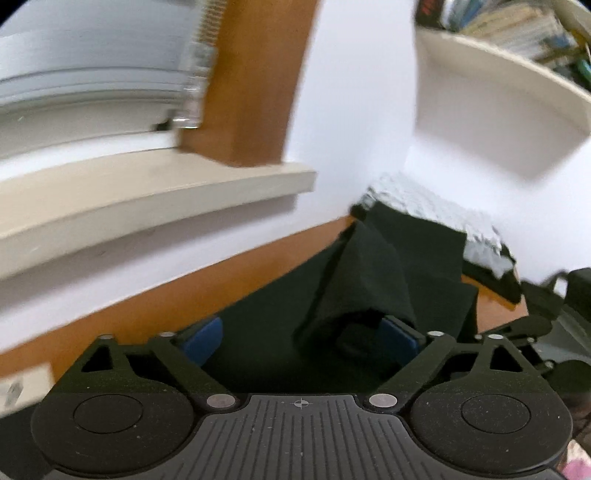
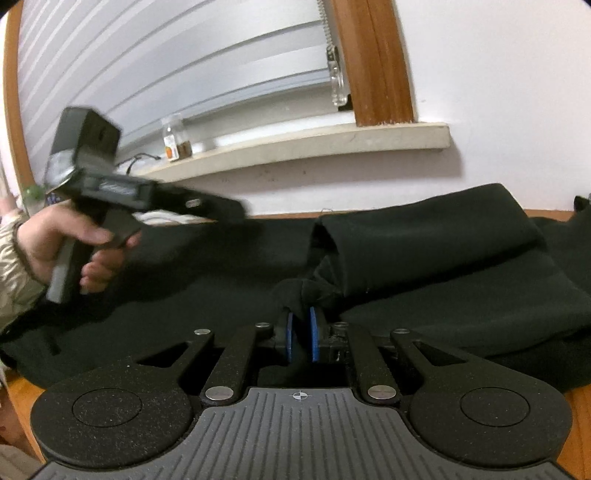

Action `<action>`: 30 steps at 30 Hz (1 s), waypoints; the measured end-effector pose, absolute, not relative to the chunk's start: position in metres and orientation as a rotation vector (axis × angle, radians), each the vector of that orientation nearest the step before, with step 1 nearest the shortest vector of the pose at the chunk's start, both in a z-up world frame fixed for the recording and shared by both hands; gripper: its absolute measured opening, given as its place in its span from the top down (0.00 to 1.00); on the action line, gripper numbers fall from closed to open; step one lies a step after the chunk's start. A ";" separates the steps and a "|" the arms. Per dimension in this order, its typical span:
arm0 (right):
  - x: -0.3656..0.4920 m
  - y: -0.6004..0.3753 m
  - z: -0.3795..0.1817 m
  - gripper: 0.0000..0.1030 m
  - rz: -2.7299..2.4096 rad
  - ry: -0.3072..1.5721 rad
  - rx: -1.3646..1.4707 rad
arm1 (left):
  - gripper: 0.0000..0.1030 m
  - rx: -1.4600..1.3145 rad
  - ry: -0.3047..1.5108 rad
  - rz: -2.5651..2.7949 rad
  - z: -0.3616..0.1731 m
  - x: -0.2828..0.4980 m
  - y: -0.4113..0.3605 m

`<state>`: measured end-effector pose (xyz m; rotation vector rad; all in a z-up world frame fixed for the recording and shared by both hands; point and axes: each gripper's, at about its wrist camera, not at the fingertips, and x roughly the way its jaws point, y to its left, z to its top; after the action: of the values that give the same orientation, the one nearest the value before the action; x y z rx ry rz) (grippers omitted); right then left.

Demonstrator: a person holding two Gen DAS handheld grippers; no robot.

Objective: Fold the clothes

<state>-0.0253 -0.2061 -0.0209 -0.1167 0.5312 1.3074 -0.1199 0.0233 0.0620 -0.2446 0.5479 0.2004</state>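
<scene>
On the black garment (image 2: 424, 251), right gripper (image 2: 300, 332) fingers pinching fabric, left gripper (image 1: 301, 339) fingers wide apart

Both grippers are black with ribbed grey housings, silver pivot screws and blue finger pads (image 2: 315, 334); the sleeve (image 2: 11, 258) is shiny beige, quilted

Left wrist view motion-blurred throughout; books (image 1: 517, 26) cut off at upper right. Right wrist view: left gripper (image 2: 236, 210) blurred at its tip; sleeve (image 2: 11, 266) cut by left edge.
</scene>
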 end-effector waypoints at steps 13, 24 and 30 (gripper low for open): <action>-0.028 -0.219 -0.017 0.89 1.373 0.477 -0.058 | 0.97 -0.268 0.538 0.164 0.073 -0.078 0.032; -0.091 -0.208 0.040 0.90 1.599 0.371 -0.025 | 0.97 -0.316 0.364 0.274 0.159 -0.208 0.053; -0.106 -0.198 0.056 0.90 1.789 0.353 -0.053 | 0.97 -0.246 0.405 0.383 0.186 -0.308 0.044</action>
<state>-0.1060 -0.1976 0.0560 -0.0534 0.3530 1.7888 -0.3081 0.0441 0.1862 -0.2458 0.4051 0.3835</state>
